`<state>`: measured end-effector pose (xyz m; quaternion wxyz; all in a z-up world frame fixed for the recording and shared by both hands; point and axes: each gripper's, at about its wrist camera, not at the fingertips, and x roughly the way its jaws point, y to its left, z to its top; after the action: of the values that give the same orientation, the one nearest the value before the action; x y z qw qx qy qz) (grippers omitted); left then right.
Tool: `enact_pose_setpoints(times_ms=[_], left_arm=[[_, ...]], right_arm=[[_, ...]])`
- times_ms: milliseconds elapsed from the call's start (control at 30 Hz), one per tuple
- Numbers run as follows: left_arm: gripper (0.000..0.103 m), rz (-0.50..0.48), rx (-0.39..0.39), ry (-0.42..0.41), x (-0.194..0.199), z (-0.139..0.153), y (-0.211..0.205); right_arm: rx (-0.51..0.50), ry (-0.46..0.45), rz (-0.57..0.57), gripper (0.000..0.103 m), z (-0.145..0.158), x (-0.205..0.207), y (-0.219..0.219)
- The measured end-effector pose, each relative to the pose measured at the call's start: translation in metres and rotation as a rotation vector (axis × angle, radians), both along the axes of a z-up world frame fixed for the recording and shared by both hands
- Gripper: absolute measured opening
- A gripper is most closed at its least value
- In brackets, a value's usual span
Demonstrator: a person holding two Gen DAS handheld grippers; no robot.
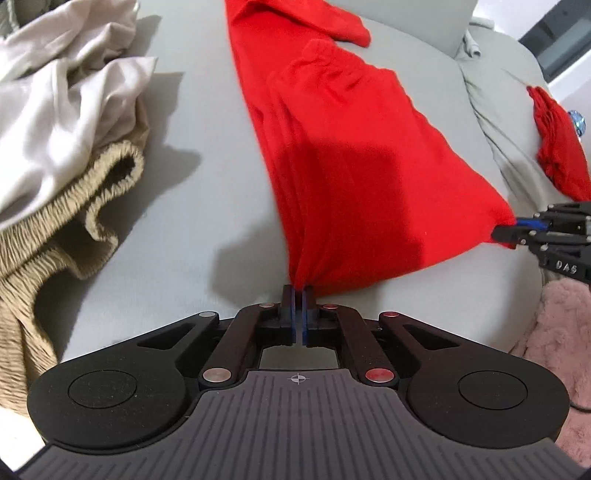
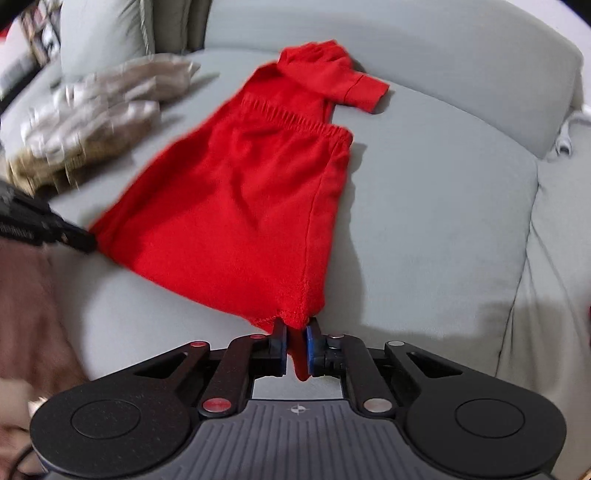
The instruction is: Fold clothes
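Red shorts [image 1: 354, 155] [image 2: 240, 206] lie spread on a grey sofa seat [image 1: 207, 184] [image 2: 424, 221], waistband away from me. My left gripper [image 1: 298, 291] is shut on one hem corner, which bunches into its pads. My right gripper [image 2: 295, 328] is shut on the other hem corner, with red cloth squeezed between its blue pads. Each gripper shows in the other's view: the right gripper [image 1: 509, 236] at the far right, the left gripper [image 2: 86, 240] at the far left. A red shirt [image 2: 332, 77] [image 1: 295, 22] lies under the waistband end.
A heap of beige and cream clothes [image 1: 66, 129] [image 2: 92, 114] sits on the seat to the left. A pink fluffy blanket [image 1: 557, 339] lies at the near right. Another red garment [image 1: 561, 147] rests on the right cushion. The sofa back [image 2: 443, 55] rises behind.
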<state>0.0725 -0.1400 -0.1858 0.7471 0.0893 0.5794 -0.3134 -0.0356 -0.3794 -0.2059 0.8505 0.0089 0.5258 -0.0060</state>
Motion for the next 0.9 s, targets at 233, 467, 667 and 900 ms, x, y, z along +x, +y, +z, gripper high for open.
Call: enact_pose_setpoints(times_ms=[233, 467, 667, 900], left_arm=[[0.017, -0.051, -0.125, -0.076, -0.019, 0.031, 0.018], [0.022, -0.064, -0.044, -0.089, -0.036, 0.015, -0.022], [0.022, 0.037, -0.061, -0.074, -0.030, 0.012, -0.025], [0.028, 0.055, -0.044, -0.110, -0.031, 0.005, -0.041]], right_arm=[[0.109, -0.055, -0.106, 0.011, 0.015, -0.004, -0.007], [0.102, -0.041, -0.132, 0.013, 0.005, -0.001, 0.000], [0.132, -0.043, -0.157, 0.013, 0.002, -0.004, -0.005], [0.140, -0.043, -0.163, 0.014, -0.001, -0.005, -0.004]])
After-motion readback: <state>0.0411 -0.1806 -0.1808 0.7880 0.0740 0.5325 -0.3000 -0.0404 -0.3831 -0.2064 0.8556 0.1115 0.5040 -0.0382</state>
